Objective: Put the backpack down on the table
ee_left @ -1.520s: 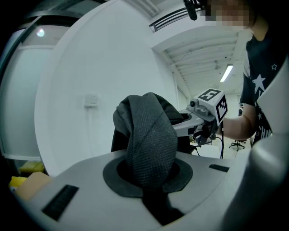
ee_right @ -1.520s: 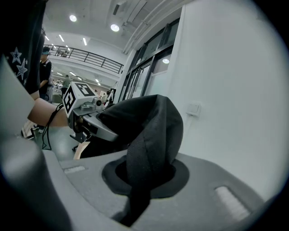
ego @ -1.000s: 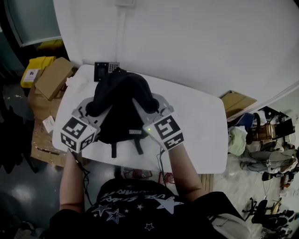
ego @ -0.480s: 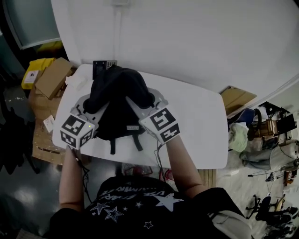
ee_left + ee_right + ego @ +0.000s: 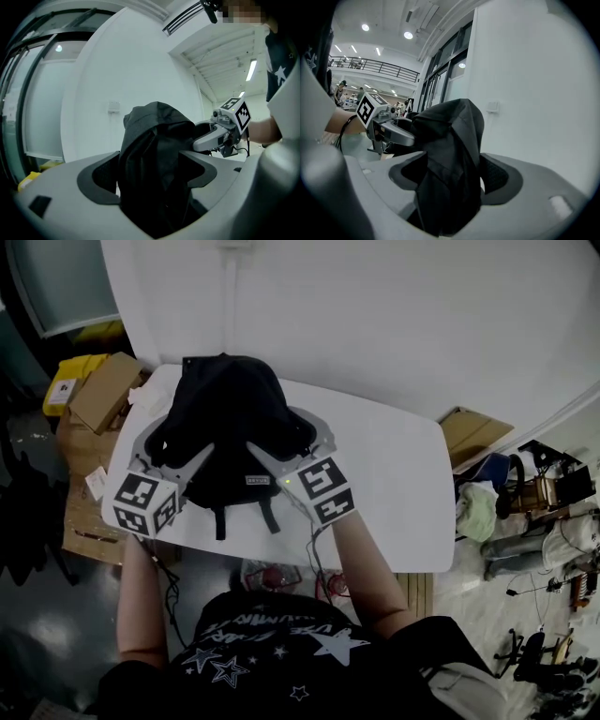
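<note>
Resting on the far-left part of the surface [image 5: 394, 493], the backpack [image 5: 225, 427] has fabric between the jaws of the left tool [image 5: 151, 161] and right tool [image 5: 447, 166], both just opened wide. Withdrawing could snag that fabric and topple it.

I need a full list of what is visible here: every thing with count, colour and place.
backpack: one, black, on the table between both grippers
table: one, white, in front of the person
cardboard box: one, brown, left of the table
yellow box: one, yellow, beside the cardboard box
left gripper: one, grey, jaws just opened, backpack fabric between them
right gripper: one, grey, jaws just opened, backpack fabric between them
shirt: one, dark with stars, bottom of head view
</note>
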Demonstrator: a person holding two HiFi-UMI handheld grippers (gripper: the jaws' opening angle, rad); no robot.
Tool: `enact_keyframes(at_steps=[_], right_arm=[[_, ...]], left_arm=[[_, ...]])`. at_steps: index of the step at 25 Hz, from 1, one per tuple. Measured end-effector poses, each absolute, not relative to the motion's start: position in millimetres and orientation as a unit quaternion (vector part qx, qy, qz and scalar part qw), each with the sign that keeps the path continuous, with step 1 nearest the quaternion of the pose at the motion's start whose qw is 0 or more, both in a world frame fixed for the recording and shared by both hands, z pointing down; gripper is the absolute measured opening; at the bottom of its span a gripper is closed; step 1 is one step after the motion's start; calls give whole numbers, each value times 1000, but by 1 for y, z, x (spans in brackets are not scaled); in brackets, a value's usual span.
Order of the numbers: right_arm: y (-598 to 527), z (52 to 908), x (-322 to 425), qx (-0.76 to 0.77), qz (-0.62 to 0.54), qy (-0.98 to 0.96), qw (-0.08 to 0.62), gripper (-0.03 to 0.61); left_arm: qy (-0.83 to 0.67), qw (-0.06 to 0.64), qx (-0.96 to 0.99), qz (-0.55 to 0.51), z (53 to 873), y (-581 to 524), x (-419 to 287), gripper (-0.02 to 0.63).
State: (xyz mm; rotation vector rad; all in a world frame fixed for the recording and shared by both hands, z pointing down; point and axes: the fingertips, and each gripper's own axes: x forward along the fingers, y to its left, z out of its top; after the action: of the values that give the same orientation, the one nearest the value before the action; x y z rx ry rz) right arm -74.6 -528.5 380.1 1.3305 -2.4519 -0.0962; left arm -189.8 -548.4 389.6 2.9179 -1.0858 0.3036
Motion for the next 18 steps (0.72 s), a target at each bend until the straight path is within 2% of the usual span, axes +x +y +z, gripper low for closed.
enact_keyframes(at_steps=[10,18], right_arm=[[-497,365,-54,476,-57,-866,142,344],[-476,367,-45,464,-48,-875,134,337]], left_arm=[[-393,28,914,94,394,-516,-210,365],[-441,19,894,78,392,-491,-215,364]])
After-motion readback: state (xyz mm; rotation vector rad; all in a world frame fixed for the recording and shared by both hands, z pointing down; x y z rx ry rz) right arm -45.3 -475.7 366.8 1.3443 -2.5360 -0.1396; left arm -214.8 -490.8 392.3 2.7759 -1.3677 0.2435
